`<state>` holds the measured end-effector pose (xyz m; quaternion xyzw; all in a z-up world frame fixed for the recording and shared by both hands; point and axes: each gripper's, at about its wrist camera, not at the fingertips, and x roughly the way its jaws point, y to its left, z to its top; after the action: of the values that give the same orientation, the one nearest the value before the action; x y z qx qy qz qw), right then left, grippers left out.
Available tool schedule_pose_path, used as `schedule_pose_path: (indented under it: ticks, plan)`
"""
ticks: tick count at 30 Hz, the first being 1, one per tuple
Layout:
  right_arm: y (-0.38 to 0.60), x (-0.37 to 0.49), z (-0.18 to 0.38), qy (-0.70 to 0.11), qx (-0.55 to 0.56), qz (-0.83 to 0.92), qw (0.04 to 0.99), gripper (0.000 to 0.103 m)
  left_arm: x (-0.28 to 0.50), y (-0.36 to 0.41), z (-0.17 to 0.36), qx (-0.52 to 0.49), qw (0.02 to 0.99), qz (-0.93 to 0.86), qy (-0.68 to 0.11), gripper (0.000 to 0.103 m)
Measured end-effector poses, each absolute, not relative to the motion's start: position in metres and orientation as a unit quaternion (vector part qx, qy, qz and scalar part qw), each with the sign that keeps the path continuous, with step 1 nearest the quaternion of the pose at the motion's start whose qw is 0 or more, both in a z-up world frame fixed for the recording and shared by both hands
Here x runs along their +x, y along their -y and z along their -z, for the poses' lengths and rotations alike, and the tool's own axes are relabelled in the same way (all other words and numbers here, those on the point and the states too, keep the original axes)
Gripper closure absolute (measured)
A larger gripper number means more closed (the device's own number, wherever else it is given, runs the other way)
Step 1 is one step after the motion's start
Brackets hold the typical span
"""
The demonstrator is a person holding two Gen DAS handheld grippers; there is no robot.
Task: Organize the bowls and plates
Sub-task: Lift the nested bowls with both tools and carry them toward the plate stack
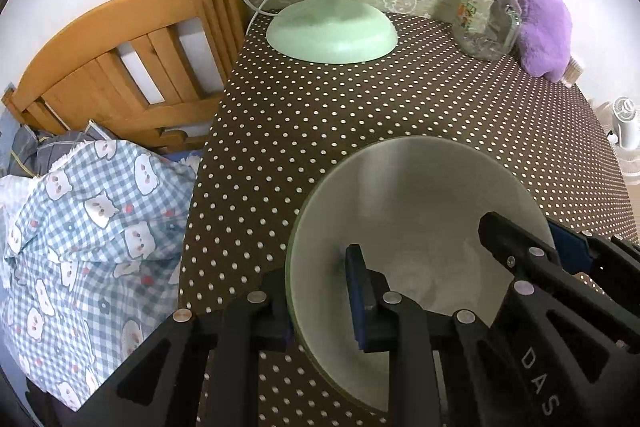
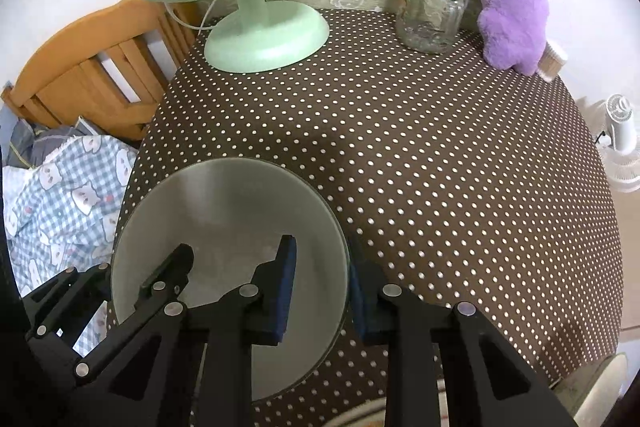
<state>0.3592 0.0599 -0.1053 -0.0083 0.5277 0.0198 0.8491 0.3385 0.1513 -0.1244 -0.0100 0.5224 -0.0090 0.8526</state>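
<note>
A pale green bowl point(image 1: 420, 187) point(image 2: 224, 199) sits low over the near part of the brown dotted tablecloth point(image 1: 300, 115) point(image 2: 440, 147); I cannot tell whether it touches the cloth. My left gripper point(image 1: 320, 307) is shut on the bowl's left rim, one blue pad inside and one outside. My right gripper point(image 2: 324, 295) is shut on the opposite, right rim in the same way. Each gripper also shows in the other view: the right gripper point(image 1: 528, 239) at the bowl's right edge, the left gripper point(image 2: 132, 275) at its left edge.
A green table fan point(image 1: 332, 31) point(image 2: 264, 39) stands at the back left. A glass jar point(image 2: 436, 11) point(image 1: 492, 27) and a purple plush point(image 2: 512, 7) point(image 1: 544, 23) are at the back right. A wooden headboard point(image 1: 120, 59) and checked bedding point(image 1: 80, 247) lie left of the table.
</note>
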Motion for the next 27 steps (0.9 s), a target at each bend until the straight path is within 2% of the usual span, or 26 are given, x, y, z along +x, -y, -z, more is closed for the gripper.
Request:
schedule_pose_path:
  ticks: [27]
  plan:
    - [0.039, 0.288, 0.028, -0.485, -0.005, -0.063, 0.872, 0.075, 0.266, -0.065, 0.049, -0.020, 0.877, -0.034, -0.479, 0.084]
